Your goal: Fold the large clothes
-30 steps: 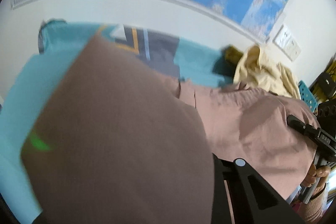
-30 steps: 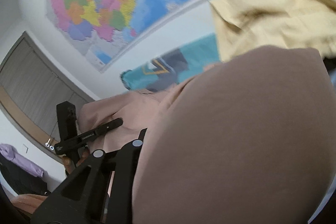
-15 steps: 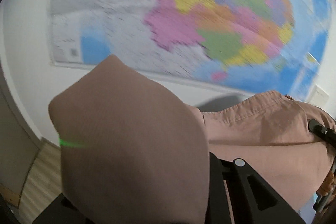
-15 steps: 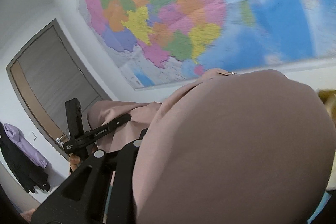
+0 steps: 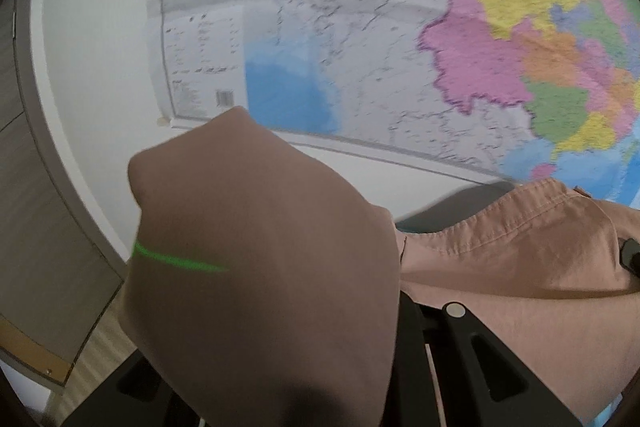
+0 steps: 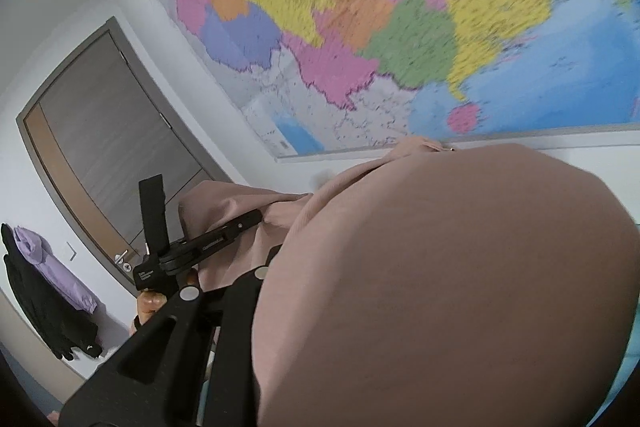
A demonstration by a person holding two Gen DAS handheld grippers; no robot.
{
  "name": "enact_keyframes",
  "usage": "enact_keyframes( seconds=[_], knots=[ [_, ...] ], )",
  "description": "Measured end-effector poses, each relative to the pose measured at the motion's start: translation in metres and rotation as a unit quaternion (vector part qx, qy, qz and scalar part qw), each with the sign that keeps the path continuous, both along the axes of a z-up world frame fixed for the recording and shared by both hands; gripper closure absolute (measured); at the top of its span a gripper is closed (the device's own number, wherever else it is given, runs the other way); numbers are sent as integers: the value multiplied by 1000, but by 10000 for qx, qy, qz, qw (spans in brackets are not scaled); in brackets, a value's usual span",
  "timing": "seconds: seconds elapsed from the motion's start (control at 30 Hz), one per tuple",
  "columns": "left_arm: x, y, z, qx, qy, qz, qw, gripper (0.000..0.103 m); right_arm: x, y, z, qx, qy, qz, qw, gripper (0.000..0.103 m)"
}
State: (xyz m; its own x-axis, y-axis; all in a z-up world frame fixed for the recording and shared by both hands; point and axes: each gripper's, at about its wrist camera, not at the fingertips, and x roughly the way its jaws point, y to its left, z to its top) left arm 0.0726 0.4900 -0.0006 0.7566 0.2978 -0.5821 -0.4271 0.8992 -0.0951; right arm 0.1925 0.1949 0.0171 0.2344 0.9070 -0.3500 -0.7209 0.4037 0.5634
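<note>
Left wrist view looks up at a wall map (image 5: 360,39) pinned to a white wall, with a grey door frame (image 5: 36,187) curving down the left edge. A bulge of dusty-pink garment (image 5: 260,267) is draped over the left gripper (image 5: 304,367) and hides its fingertips, so I cannot tell from this view alone how the jaws stand; a thin green streak of light lies across the cloth. More of the same garment stretches off to the right, its stitched hem (image 5: 500,227) running across the frame, and a black tip of the right gripper (image 5: 630,255) peeks in at the far right edge against the fabric.

Right wrist view shows the same coloured map (image 6: 380,27) overhead and a grey door (image 6: 108,147) at the left, with dark and lilac clothes on a hook (image 6: 48,287) beside it. The garment (image 6: 460,287) balloons over the right gripper (image 6: 288,339) and covers its fingers; whether they are pressed together cannot be seen. Farther left, the left gripper (image 6: 244,221) is seen from outside, its black fingers closed on a fold of the pink cloth, which hangs lifted between the two tools.
</note>
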Motion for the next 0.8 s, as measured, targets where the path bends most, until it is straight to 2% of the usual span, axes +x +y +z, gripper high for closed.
enact_keyframes(
  seconds=[0.3, 0.37, 0.5, 0.63, 0.7, 0.73, 0.8],
  knots=[
    [5, 36, -22, -7, 119, 338, 9994, 91, 2, 36, -23, -141, 129, 164, 9997, 87],
    [6, 44, -26, -113, 117, 390, 9991, 91, 0, 42, -24, -169, 96, 195, 9996, 87],
    [9, 58, -27, -57, 44, 505, 9987, 91, -1, 58, -18, -167, -66, 209, 9996, 87],
    [4, 74, -34, -182, -287, 617, 9975, 91, -12, 69, -23, -165, -504, 273, 9982, 87],
    [6, 78, -52, -161, -160, 686, 9974, 89, -18, 77, -47, -433, -434, 483, 9970, 86],
    [11, 81, -71, -141, 105, 715, 9973, 89, -19, 86, -73, -835, -226, 649, 9941, 84],
    [20, 86, -115, -194, 696, 854, 9937, 89, -17, 91, -113, -1310, 257, 677, 9887, 77]
  ],
)
